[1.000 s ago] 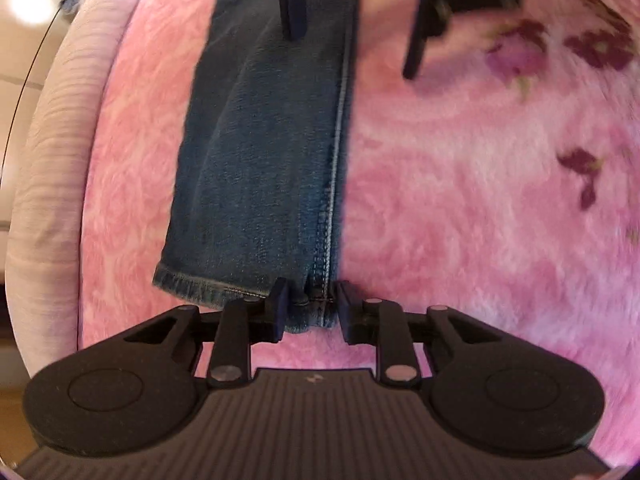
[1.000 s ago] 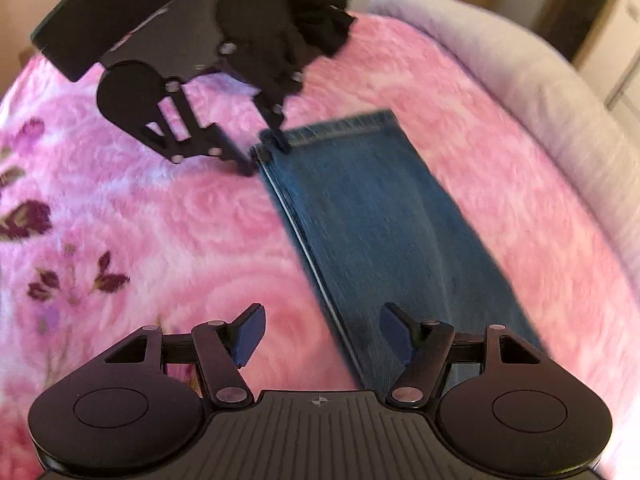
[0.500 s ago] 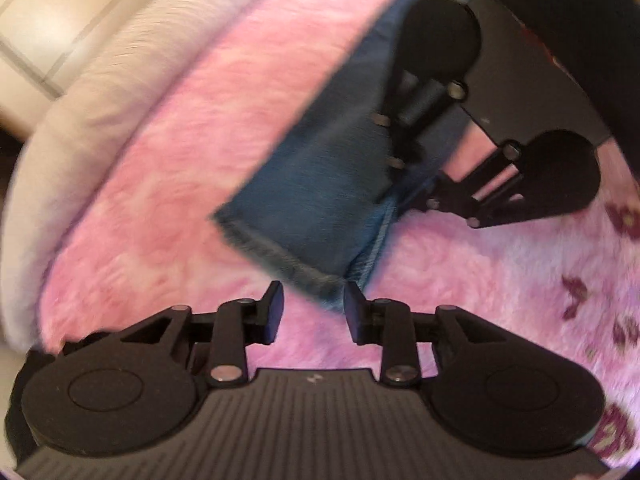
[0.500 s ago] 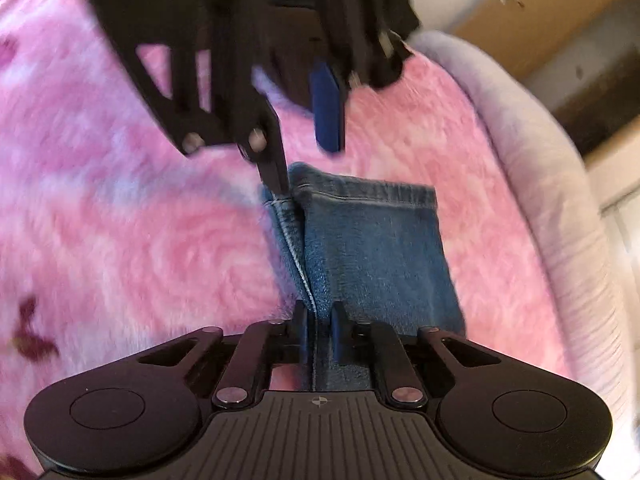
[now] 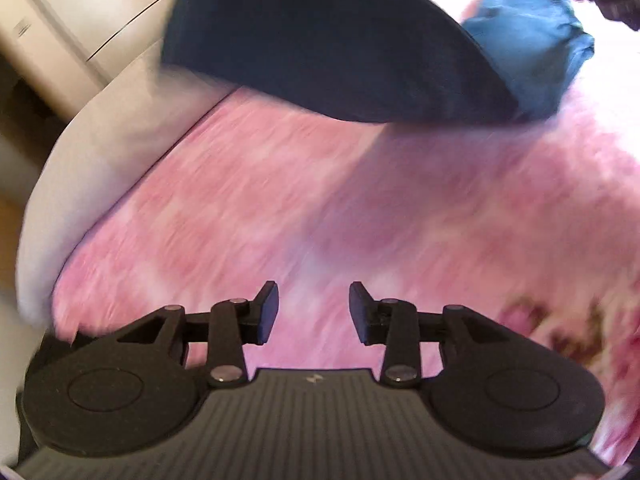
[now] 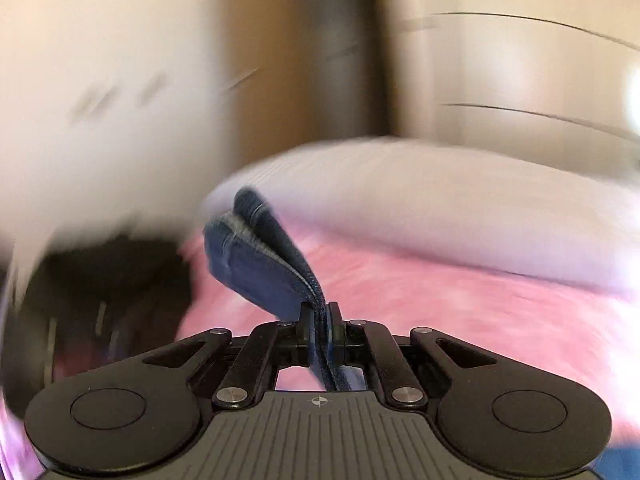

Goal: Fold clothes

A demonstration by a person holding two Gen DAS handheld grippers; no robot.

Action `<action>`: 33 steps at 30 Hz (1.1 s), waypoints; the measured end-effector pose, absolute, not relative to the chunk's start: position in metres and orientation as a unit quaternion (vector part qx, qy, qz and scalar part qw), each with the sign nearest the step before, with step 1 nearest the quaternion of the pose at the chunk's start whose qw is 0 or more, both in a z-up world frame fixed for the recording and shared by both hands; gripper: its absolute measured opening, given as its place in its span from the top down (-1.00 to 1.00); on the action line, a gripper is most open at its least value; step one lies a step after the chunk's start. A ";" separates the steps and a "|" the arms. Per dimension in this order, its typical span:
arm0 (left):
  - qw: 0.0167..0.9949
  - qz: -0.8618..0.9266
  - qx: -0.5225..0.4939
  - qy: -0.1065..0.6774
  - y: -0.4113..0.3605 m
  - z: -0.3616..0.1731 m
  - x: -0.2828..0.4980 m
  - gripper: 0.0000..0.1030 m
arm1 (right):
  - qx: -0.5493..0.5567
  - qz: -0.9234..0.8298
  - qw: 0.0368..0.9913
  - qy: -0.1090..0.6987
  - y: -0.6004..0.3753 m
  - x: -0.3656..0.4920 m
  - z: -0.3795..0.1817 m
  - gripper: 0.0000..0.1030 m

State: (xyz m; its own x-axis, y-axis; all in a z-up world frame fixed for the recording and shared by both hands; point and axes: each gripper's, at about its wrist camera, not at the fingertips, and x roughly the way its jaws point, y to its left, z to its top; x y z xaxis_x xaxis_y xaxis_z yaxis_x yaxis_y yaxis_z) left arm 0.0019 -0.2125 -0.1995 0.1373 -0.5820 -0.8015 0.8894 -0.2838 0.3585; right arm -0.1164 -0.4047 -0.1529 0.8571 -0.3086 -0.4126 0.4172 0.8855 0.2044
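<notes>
The blue jeans (image 5: 328,52) hang lifted over the pink fuzzy blanket (image 5: 320,208) in the left wrist view, with a lighter bunched part (image 5: 532,44) at the upper right. My left gripper (image 5: 313,312) is open and empty, low over the blanket, apart from the jeans. My right gripper (image 6: 319,328) is shut on the folded edge of the jeans leg (image 6: 260,260), which sticks up and forward from between the pads, raised above the blanket (image 6: 440,300). Both views are motion-blurred.
The blanket lies on a bed with a pale grey edge (image 5: 100,148), also in the right wrist view (image 6: 420,208). Cream cabinet doors (image 6: 520,72) stand beyond the bed. A dark blurred shape (image 6: 100,300) sits at the left of the right wrist view.
My left gripper let go of the jeans hem and drew back. My right gripper closed on the jeans edge and lifted it up off the blanket.
</notes>
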 end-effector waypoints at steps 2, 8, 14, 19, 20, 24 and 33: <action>0.556 -0.658 0.484 0.152 -0.235 -0.196 -0.019 0.32 | 0.214 -0.273 0.927 0.144 -0.442 -0.173 -0.146 0.93; 0.491 -0.714 0.487 0.113 -0.307 -0.202 -0.085 0.27 | 0.457 -0.447 0.763 0.096 -0.522 -0.318 -0.238 0.93; 0.433 -0.743 0.502 0.089 -0.365 -0.219 -0.137 0.22 | 0.554 -0.467 0.681 0.107 -0.534 -0.378 -0.305 0.93; 0.423 -0.744 0.506 0.112 -0.406 -0.236 -0.154 0.20 | 0.593 -0.446 0.663 0.105 -0.542 -0.397 -0.317 0.92; 0.425 -0.741 0.505 0.121 -0.413 -0.242 -0.153 0.19 | 0.590 -0.442 0.666 0.115 -0.546 -0.399 -0.316 0.91; 0.442 -0.719 0.505 0.178 -0.440 -0.266 -0.143 0.19 | 0.564 -0.441 0.678 0.165 -0.553 -0.403 -0.299 0.73; 0.465 -0.686 0.494 0.262 -0.457 -0.299 -0.118 0.07 | 0.370 -0.448 0.781 0.230 -0.571 -0.366 -0.254 0.53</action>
State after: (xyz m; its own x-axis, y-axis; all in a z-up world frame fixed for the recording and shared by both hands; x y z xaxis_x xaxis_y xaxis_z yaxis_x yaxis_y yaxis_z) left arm -0.1176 -0.4565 -0.2993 -0.0794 -0.3799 -0.9216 0.8978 -0.4290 0.0995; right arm -0.3659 -0.5714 -0.2544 0.4931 -0.5287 -0.6909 0.8695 0.3252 0.3717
